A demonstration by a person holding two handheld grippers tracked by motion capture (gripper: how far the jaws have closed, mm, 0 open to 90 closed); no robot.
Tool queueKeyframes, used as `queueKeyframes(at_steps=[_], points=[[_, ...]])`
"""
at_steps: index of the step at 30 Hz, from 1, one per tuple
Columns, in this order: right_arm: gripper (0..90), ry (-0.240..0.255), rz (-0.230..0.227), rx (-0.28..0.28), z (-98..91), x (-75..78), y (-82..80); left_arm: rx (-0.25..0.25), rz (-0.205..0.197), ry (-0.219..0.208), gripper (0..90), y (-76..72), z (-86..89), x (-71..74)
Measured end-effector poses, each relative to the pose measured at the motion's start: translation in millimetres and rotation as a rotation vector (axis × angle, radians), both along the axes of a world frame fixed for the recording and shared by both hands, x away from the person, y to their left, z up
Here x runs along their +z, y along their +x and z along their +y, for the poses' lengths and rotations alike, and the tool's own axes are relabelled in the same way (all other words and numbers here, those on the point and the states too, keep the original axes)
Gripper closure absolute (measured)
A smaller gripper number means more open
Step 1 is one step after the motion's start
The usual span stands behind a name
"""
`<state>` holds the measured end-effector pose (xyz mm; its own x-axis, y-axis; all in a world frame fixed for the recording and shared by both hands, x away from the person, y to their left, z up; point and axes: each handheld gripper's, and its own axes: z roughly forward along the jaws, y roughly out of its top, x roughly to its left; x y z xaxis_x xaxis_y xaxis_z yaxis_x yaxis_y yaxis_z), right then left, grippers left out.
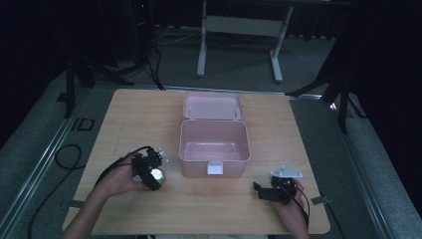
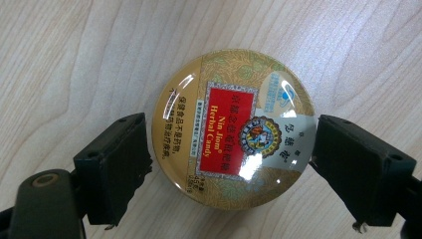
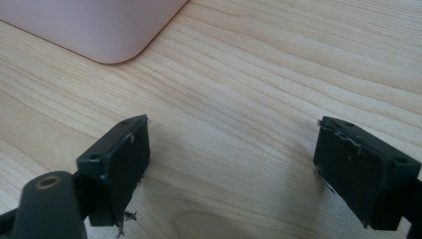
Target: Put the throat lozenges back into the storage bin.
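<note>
On the light wooden table (image 1: 149,114), we see 2 hand-held grippers flanking an open pink plastic box (image 1: 214,142) whose hinged lid (image 1: 212,107) lies folded back toward the far edge. At the box's front left, our left gripper (image 1: 151,172) is lowered over a round gold candy tin (image 2: 234,127) with a red label, which lies flat on the wood, lid up. In the left gripper view, the 2 black jaws stand on opposite sides of the tin: the right one meets its rim, while the left one is at the rim or a hair off it, so we cannot tell whether the grip is closed yet. We judge this straddling position to be chosen so that the pads press across the tin's full width, where its curved edge gives the firmest hold. At the box's front right, our right gripper (image 1: 271,191) rests low on the table with its jaws spread wide and nothing between them. One rounded corner of the pink box shows ahead of it in the right gripper view. We take this hand to be waiting, kept clear of the box's open mouth, into which the tin can presumably be lowered.
</note>
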<state>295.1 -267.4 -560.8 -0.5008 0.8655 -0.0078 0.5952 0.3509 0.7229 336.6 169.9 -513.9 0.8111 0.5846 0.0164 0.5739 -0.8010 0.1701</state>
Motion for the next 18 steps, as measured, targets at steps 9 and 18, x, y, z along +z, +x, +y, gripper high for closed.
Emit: queueKeyframes(at_steps=[9,18], points=[[14.4,0.000,0.000,0.000,0.0,0.0,0.0,0.000,0.023,0.001,16.8,2.3,-1.1,-3.3],[14.4,0.000,0.000,0.000,0.0,0.0,0.0,-0.005,0.033,0.015,20.4,3.2,-2.7,-3.3]])
